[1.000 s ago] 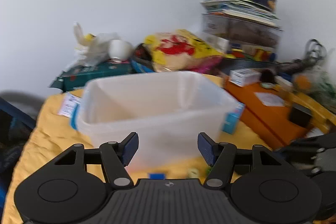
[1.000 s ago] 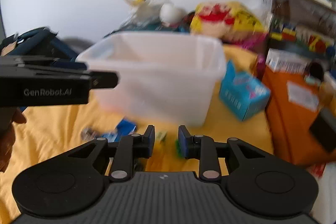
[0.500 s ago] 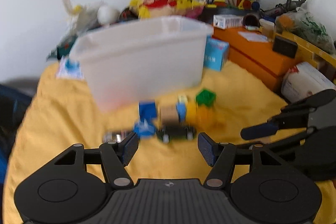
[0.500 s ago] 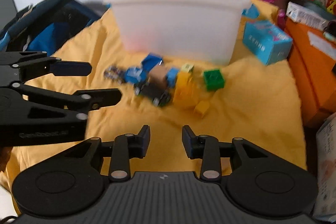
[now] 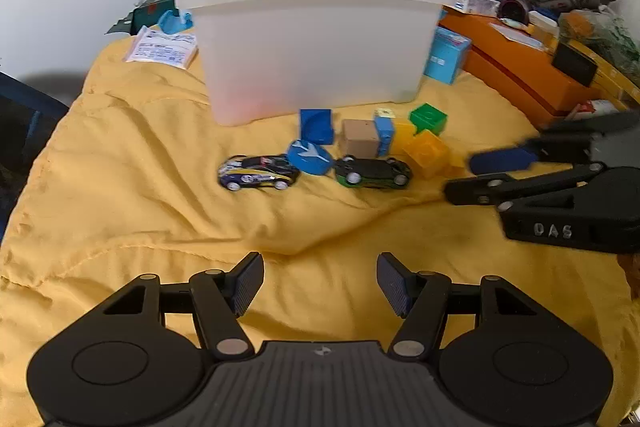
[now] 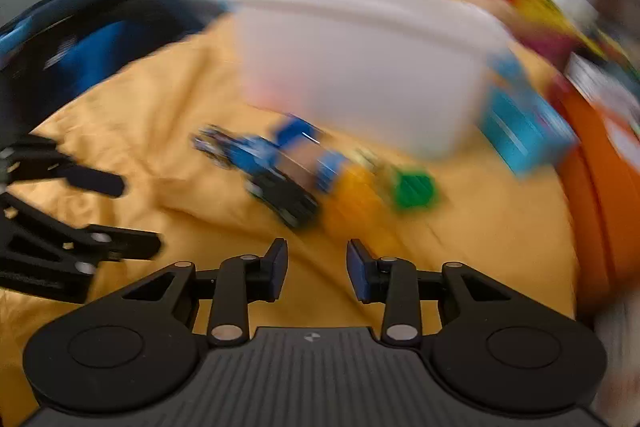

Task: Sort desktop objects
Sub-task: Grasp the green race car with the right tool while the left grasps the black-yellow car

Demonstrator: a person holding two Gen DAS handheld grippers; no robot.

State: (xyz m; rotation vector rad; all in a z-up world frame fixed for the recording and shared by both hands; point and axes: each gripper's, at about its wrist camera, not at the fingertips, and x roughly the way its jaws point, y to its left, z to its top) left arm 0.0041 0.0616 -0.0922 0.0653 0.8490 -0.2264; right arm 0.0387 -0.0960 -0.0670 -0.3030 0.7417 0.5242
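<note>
Left wrist: the left gripper (image 5: 320, 281), fingers spread and empty, faces a toy cluster ahead by the bin (image 5: 316, 43); the blue car (image 5: 258, 173) lies crosswise, well beyond.

Right wrist, blurred: the right gripper (image 6: 317, 271), fingers parted and empty, is likely nearer the black car (image 6: 286, 199), just ahead-left.

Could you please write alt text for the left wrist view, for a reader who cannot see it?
The open, empty left gripper hovers over a yellow cloth before two toy cars and a cluster of coloured blocks. Behind them stands a white plastic bin; the right gripper enters from the right.
</note>
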